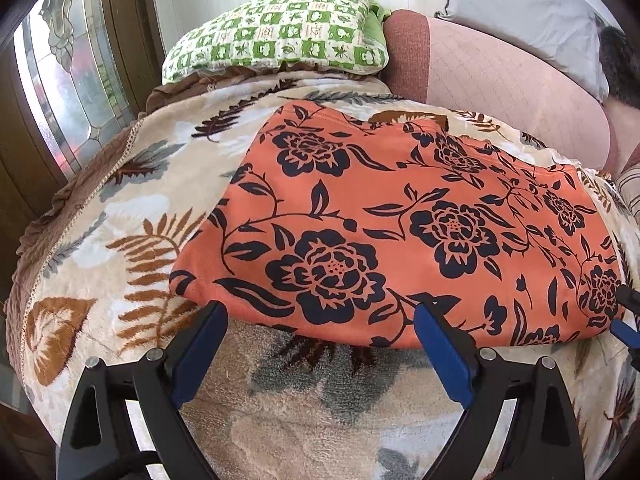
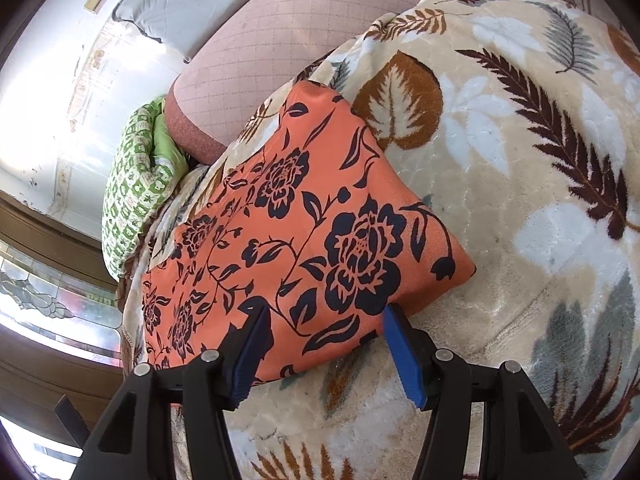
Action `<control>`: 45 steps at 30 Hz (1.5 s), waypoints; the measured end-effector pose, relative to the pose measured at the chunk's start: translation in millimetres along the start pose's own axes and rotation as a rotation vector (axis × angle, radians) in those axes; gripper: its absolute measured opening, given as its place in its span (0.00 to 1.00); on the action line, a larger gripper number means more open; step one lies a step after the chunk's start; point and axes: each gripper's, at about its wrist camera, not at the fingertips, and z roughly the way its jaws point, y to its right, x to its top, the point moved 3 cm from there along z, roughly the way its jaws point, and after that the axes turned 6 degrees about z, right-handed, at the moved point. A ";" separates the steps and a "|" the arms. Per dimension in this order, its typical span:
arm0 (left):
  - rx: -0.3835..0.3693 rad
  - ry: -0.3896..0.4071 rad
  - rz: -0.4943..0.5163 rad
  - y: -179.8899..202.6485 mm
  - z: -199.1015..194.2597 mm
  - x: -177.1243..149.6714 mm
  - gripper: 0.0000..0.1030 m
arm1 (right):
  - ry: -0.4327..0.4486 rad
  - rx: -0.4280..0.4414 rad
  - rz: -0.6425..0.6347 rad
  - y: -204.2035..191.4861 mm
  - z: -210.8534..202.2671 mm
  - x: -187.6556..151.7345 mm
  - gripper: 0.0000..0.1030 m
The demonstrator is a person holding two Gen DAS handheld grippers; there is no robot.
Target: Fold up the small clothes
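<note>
Two grippers are sitting at the near edge of the orange floral-print folded garment (image 1: 400, 220), which is lying flat on the beige leaf-patterned plush blanket (image 1: 120, 220), spread smooth, probably so a fold can be made cleanly. Left gripper (image 1: 320, 332) is hovering just at the garment's near hem toward its left corner, jaws spread wide, holding nothing; blue pads (image 1: 440, 352) are pointing forward and slightly down at the hem. Right gripper (image 2: 324, 344) is angling in at the garment's near right corner, jaws also wide, straddling the hem with cloth lying between the fingers but not pinched. Both look lined up for a grab of the near edge, likely to lift and fold it toward the far side. Beyond the garment, green-and-white checked pillow (image 1: 280, 32), pink quilted cushion (image 1: 500, 88) and grey pillow (image 1: 520, 12) are resting against the wall.
</note>
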 end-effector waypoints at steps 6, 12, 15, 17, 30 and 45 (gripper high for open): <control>-0.138 -0.062 -0.080 -6.1 7.6 -5.1 0.92 | -0.005 0.003 0.001 0.9 1.2 -3.8 0.60; -0.250 -0.103 -0.174 -17.1 16.1 -3.5 0.92 | -0.015 0.051 0.084 16.2 -0.6 3.3 0.63; -0.260 -0.115 -0.199 -24.7 21.1 -0.7 0.92 | -0.037 0.097 0.157 25.1 2.6 6.6 0.65; -0.276 -0.135 -0.222 -29.6 25.9 -0.6 0.92 | -0.050 0.109 0.184 28.2 4.5 8.0 0.65; -0.309 -0.172 -0.319 -39.1 49.9 9.7 0.91 | -0.108 0.155 0.308 39.6 25.9 5.7 0.69; -0.312 -0.065 -0.409 -42.9 71.7 35.3 0.78 | 0.012 0.318 0.416 43.8 55.3 43.1 0.71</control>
